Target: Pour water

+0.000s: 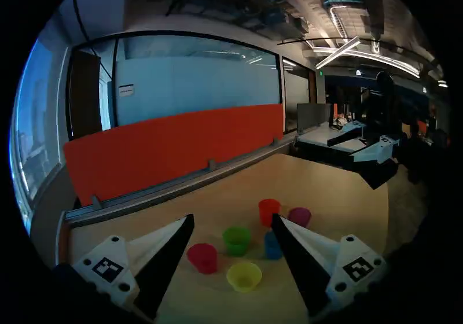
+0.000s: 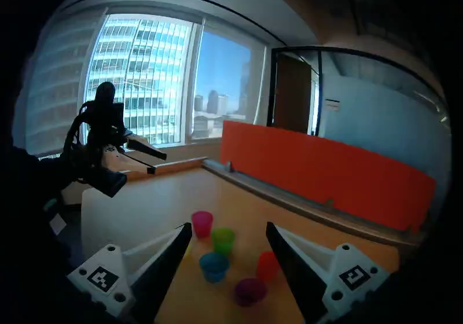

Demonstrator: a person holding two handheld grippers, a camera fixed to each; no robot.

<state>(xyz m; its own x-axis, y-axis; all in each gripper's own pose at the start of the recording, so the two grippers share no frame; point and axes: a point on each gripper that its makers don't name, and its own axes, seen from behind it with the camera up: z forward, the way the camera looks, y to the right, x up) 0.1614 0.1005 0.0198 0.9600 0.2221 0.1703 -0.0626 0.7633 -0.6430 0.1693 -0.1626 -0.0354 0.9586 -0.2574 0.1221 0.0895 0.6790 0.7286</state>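
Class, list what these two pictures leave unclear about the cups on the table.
1. Water in any cup: both views, insides too small and dim to tell.
2. Blue cup: left gripper view, partly behind a finger of the left hand-held gripper.
3. Yellow cup: right gripper view, mostly behind a finger of the right hand-held gripper.

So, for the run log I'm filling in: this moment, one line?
left tongs: open, empty | right tongs: open, empty | six cups: on table, untouched

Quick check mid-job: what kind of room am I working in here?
Likely an office: a wooden desk with an orange divider panel, a glass partition, and big windows onto high-rises.
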